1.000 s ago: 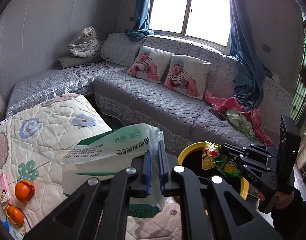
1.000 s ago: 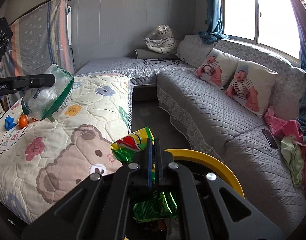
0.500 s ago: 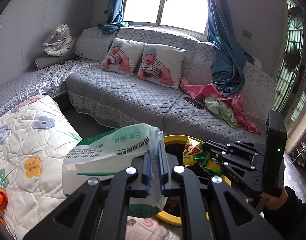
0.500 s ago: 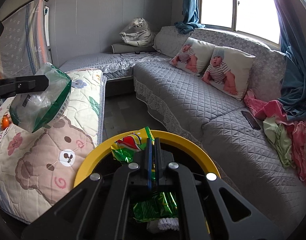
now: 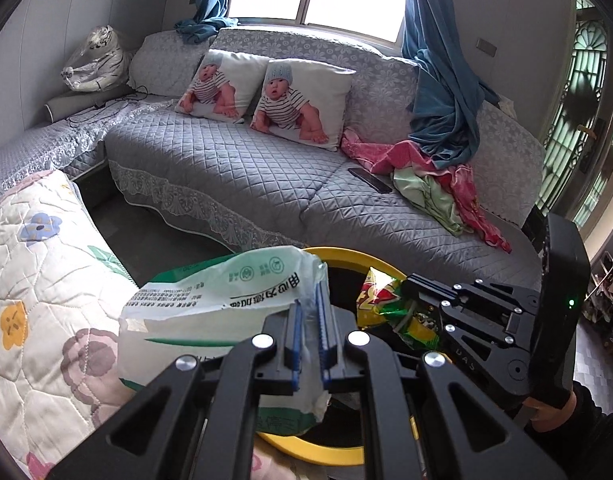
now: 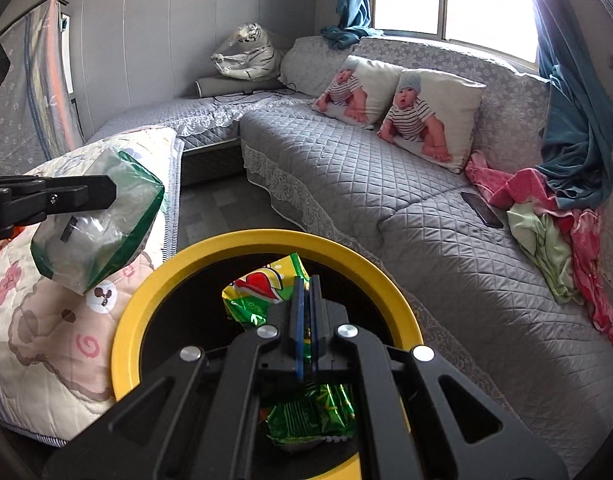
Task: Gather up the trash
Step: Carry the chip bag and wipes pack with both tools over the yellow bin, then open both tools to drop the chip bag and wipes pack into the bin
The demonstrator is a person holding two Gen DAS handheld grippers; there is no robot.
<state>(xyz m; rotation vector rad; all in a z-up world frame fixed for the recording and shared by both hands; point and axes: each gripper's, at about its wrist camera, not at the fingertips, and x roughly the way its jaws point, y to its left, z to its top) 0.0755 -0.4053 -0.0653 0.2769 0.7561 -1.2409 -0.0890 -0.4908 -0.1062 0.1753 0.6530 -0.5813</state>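
My left gripper (image 5: 309, 312) is shut on a white and green plastic bag (image 5: 226, 304), held at the left edge of a yellow-rimmed bin (image 5: 346, 254). In the right wrist view the same bag (image 6: 94, 228) hangs from that gripper (image 6: 110, 191) beside the bin's rim (image 6: 242, 240). My right gripper (image 6: 305, 284) is shut on a green and yellow snack wrapper (image 6: 262, 292), held over the bin's dark opening. The wrapper (image 5: 386, 304) also shows in the left wrist view, in the right gripper (image 5: 406, 280). More green wrappers (image 6: 310, 412) lie inside the bin.
A grey quilted corner sofa (image 5: 246, 168) with two baby-print pillows (image 5: 298, 104), a phone (image 5: 370, 180) and crumpled clothes (image 5: 434, 184) stands behind the bin. A padded cartoon quilt (image 5: 30, 280) covers the surface to the left. A plush tiger (image 6: 246, 54) sits in the corner.
Both grippers have moved right, away from the quilt, with their loads. The right gripper and wrapper now sit over the bin's opening; the bag has reached the bin's edge.
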